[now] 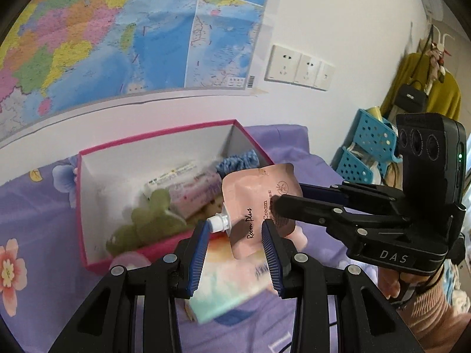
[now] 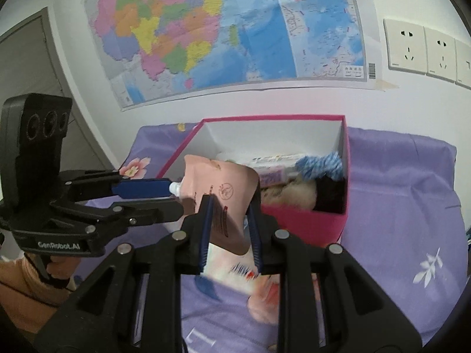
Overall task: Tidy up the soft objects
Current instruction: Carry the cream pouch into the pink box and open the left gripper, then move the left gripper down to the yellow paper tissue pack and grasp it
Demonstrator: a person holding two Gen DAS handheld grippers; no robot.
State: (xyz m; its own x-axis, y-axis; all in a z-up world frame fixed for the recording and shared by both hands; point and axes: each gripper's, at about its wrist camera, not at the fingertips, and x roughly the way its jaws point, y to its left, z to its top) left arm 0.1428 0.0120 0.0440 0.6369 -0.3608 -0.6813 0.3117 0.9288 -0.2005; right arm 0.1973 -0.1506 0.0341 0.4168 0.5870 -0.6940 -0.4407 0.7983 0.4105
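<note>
A pink spouted pouch (image 1: pixel 259 194) with a white cap (image 1: pixel 217 223) hangs above the purple sheet, held from two sides. My left gripper (image 1: pixel 235 229) is shut on its lower part by the cap. My right gripper (image 1: pixel 290 197) comes in from the right and is shut on the pouch's other edge. In the right wrist view the pouch (image 2: pixel 223 182) sits between the pads of my right gripper (image 2: pixel 230 206), and my left gripper (image 2: pixel 176 199) pinches the cap corner. Behind stands an open pink box (image 1: pixel 81 206) (image 2: pixel 323 223) with a green plush toy (image 1: pixel 147 220), tissue packs and a blue knitted piece (image 2: pixel 321 164).
A colourful soft packet (image 1: pixel 223 294) lies on the purple flowered sheet (image 2: pixel 397 206) right under the pouch. A map and wall sockets (image 1: pixel 297 67) are on the wall behind the box. Blue perforated baskets (image 1: pixel 368 147) and hanging clothes stand to the right.
</note>
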